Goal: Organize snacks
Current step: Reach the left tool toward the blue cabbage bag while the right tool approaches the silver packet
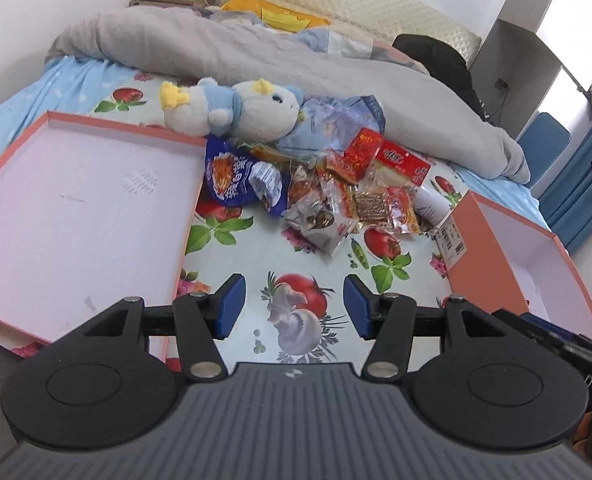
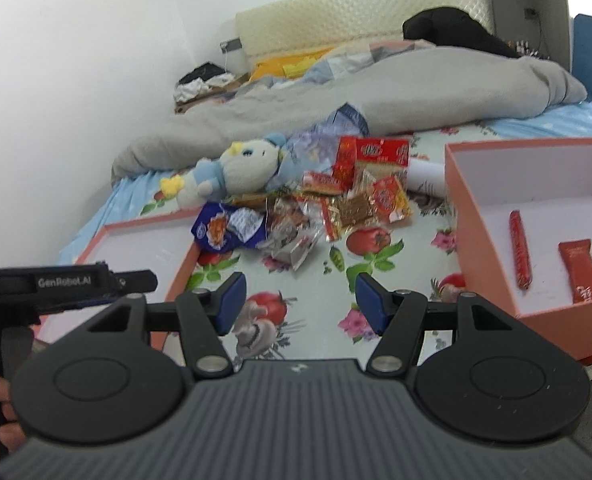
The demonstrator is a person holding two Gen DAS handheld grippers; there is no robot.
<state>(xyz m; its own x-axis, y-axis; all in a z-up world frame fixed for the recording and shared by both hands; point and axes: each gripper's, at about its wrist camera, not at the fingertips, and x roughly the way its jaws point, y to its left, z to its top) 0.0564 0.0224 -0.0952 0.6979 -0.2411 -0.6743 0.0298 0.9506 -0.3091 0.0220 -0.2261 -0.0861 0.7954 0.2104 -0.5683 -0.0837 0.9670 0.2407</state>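
A heap of snack packets (image 1: 336, 184) (image 2: 320, 208) lies on the flowered sheet, between a shallow pink lid (image 1: 75, 216) (image 2: 135, 240) on the left and a deep pink box (image 1: 536, 248) (image 2: 536, 184) on the right. A blue packet (image 1: 239, 176) (image 2: 227, 228) sits at the heap's left edge. Inside the box lie a red sausage stick (image 2: 520, 254) and a red bar (image 2: 580, 272). My left gripper (image 1: 294, 306) is open above the bare sheet, short of the heap. Nothing sits between the pads of my right gripper (image 2: 300, 304), also open and short of the heap.
A blue and white plush toy (image 1: 231, 108) (image 2: 231, 172) lies behind the snacks against a grey duvet (image 1: 296, 60). A white tube (image 1: 432, 204) (image 2: 426, 174) rests by the box. The other gripper's black body (image 2: 67, 284) and a hand show at the left.
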